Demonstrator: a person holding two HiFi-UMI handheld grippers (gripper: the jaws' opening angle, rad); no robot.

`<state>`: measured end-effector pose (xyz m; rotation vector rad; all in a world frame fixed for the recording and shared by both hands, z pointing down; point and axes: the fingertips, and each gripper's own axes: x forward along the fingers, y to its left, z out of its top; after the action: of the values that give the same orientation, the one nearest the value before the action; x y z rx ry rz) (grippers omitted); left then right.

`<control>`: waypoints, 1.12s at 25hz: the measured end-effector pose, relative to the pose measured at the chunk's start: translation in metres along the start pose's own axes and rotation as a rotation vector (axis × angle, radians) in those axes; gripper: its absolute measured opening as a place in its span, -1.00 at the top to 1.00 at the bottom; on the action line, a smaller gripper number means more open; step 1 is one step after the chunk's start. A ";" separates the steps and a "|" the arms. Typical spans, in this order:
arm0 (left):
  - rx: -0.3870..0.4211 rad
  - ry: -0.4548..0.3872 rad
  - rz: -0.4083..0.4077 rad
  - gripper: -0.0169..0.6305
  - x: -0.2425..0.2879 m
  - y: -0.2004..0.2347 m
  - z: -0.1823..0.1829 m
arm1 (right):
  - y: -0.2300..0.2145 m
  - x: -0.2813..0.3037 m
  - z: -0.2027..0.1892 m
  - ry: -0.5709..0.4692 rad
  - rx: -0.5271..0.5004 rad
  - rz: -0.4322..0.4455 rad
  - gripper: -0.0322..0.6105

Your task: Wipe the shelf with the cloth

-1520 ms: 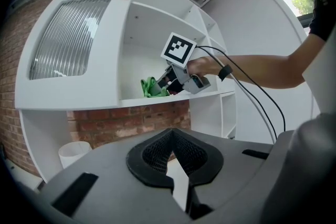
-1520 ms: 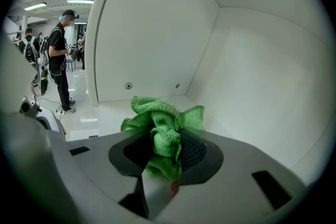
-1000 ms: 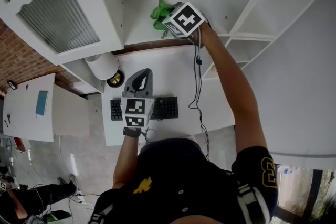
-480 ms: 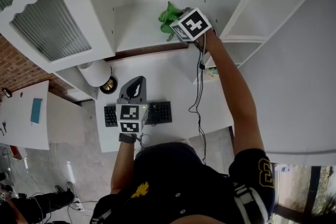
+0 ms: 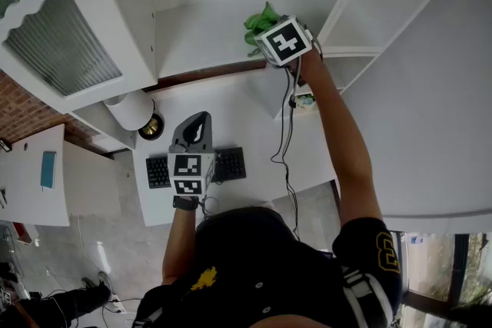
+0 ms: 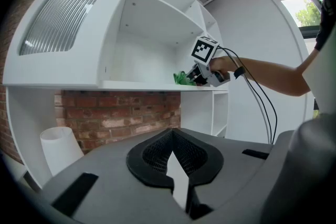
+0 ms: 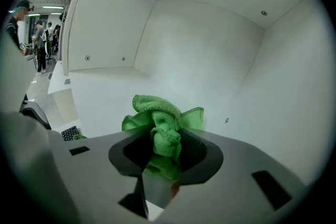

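Up at the white open cabinet, the right gripper is clamped on a bright green terry cloth, and the arm behind it reaches well out and up. The cloth is bunched in a knot between the two dark jaws, as the right gripper view shows, and its loose folds spill forward past the tips of the gripper. From the side it sits down on the flat white shelf, at the right-hand part of that compartment and close to the upright divider; the back corner of the compartment lies just beyond it. The left gripper hangs low and well apart from all this, over the white surface under the shelf, just above a black keyboard. Its jaws are drawn together with nothing between them, and it points up towards the shelf and the red brick wall below it. A white cylindrical lampshade stands at the surface's left end.
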<state>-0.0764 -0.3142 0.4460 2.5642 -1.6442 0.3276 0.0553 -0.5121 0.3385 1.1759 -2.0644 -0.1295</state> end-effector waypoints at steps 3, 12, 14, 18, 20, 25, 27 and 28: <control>0.004 -0.011 -0.001 0.91 0.000 -0.002 0.001 | -0.007 -0.005 -0.007 0.000 0.021 -0.039 0.52; 0.011 -0.026 0.014 0.91 -0.002 0.005 0.004 | 0.016 -0.038 0.004 -0.183 0.005 -0.113 0.51; 0.006 -0.029 0.023 0.91 -0.001 0.009 0.004 | 0.058 -0.048 0.031 -0.308 0.036 -0.009 0.51; -0.020 -0.023 0.060 0.91 -0.006 0.021 -0.001 | 0.154 -0.061 0.085 -0.492 -0.028 0.175 0.51; -0.026 -0.021 0.086 0.91 -0.013 0.028 -0.003 | 0.193 -0.063 0.105 -0.547 -0.072 0.225 0.51; -0.044 -0.013 0.145 0.91 -0.033 0.046 -0.012 | 0.231 -0.041 0.117 -0.592 -0.131 0.215 0.51; -0.055 -0.002 0.168 0.91 -0.038 0.054 -0.019 | 0.233 -0.035 0.115 -0.620 -0.131 0.197 0.51; -0.060 0.003 0.177 0.91 -0.040 0.058 -0.021 | 0.234 -0.034 0.115 -0.624 -0.135 0.194 0.51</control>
<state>-0.1480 -0.2994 0.4548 2.3798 -1.8555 0.2887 -0.1728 -0.3817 0.3362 0.9151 -2.6442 -0.5956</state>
